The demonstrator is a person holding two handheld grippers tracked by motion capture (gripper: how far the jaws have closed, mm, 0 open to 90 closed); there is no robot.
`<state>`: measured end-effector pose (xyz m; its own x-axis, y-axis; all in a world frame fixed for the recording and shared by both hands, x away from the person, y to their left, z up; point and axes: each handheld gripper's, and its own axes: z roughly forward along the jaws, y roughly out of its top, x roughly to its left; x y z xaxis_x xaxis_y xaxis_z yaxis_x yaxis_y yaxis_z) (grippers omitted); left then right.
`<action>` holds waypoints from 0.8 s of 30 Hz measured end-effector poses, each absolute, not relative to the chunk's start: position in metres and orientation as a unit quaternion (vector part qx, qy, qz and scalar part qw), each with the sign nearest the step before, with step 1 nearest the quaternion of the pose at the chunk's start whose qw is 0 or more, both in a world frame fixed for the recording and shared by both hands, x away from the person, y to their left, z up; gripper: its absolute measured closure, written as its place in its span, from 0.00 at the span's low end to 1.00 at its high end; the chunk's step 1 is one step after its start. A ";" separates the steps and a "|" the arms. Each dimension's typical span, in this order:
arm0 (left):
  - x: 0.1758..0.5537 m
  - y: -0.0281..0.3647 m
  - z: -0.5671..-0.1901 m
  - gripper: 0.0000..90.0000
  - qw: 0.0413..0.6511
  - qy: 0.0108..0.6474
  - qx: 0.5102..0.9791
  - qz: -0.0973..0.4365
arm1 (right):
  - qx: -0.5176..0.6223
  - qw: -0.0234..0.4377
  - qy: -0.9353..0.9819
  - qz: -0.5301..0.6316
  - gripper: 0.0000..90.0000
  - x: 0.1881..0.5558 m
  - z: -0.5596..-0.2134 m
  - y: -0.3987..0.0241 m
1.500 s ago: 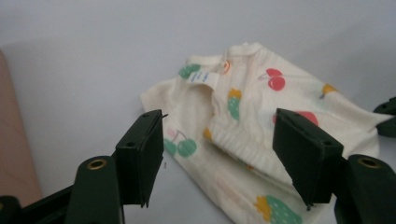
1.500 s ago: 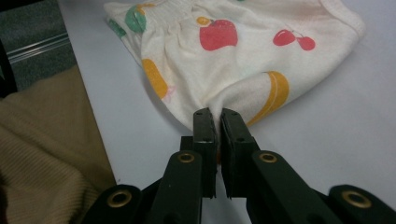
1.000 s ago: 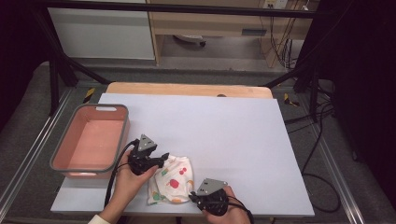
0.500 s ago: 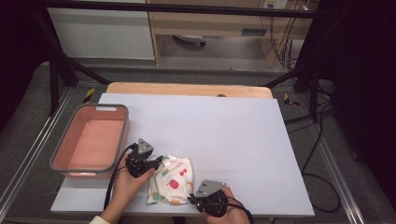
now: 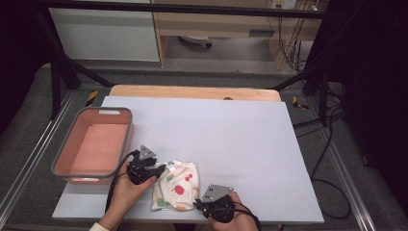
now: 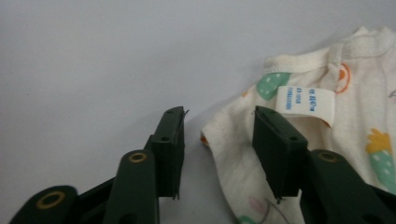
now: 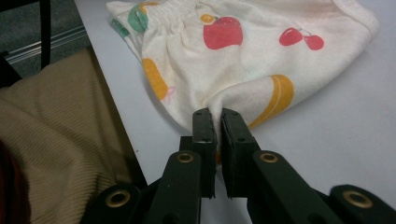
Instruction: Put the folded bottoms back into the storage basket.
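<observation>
The fruit-print garment [image 5: 175, 184] is clamped at five o'clock by the right tongs [image 7: 217, 122], while the left tongs [image 6: 218, 135], just closing, are not yet gripped on its ten o'clock edge, which must be pinched next.

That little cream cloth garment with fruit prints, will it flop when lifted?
Probably floppy: the cream fruit-print cloth garment puckers where the right gripper pinches it. Likely light, lying thin and flat. The left gripper, just closing, straddles a soft, curling edge.
</observation>
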<state>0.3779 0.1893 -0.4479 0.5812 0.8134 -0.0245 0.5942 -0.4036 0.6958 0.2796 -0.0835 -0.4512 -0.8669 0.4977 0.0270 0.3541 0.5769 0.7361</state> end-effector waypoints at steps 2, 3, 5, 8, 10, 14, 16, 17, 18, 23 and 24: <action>0.375 0.188 -0.447 0.75 0.341 0.419 0.828 0.151 | 0.239 0.092 0.883 0.392 0.95 0.279 -0.451 -0.083; 0.374 0.187 -0.447 0.78 0.341 0.414 0.831 0.146 | 0.239 0.093 0.883 0.393 0.95 0.279 -0.451 -0.083; 0.374 0.186 -0.446 0.90 0.344 0.408 0.835 0.132 | 0.239 0.092 0.882 0.395 0.95 0.279 -0.451 -0.083; 0.374 0.184 -0.444 0.93 0.351 0.407 0.833 0.134 | 0.239 0.091 0.881 0.399 0.95 0.280 -0.450 -0.083; 0.373 0.184 -0.440 0.94 0.362 0.406 0.828 0.135 | 0.234 0.093 0.881 0.401 0.95 0.279 -0.449 -0.083; 0.374 0.180 -0.430 0.94 0.373 0.397 0.829 0.124 | 0.232 0.089 0.874 0.417 0.95 0.278 -0.441 -0.083; 0.374 0.176 -0.424 0.94 0.377 0.391 0.831 0.114 | 0.231 0.091 0.872 0.422 0.96 0.279 -0.435 -0.082; 0.375 0.174 -0.421 0.94 0.375 0.387 0.835 0.113 | 0.231 0.091 0.871 0.425 0.96 0.279 -0.432 -0.081; 0.376 0.172 -0.418 0.94 0.372 0.384 0.837 0.112 | 0.231 0.090 0.869 0.428 0.96 0.280 -0.429 -0.081; 0.385 0.162 -0.407 0.95 0.365 0.369 0.848 0.107 | 0.233 0.079 0.866 0.435 0.96 0.291 -0.416 -0.077; 0.387 0.160 -0.405 0.95 0.365 0.368 0.849 0.105 | 0.232 0.078 0.867 0.433 0.96 0.294 -0.414 -0.076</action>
<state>0.3867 0.1598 -0.4052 0.7073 0.7010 -0.0910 0.5478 -0.4622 0.6973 0.2941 -0.0762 -0.4136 -0.8800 0.4703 0.0662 0.3353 0.5164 0.7880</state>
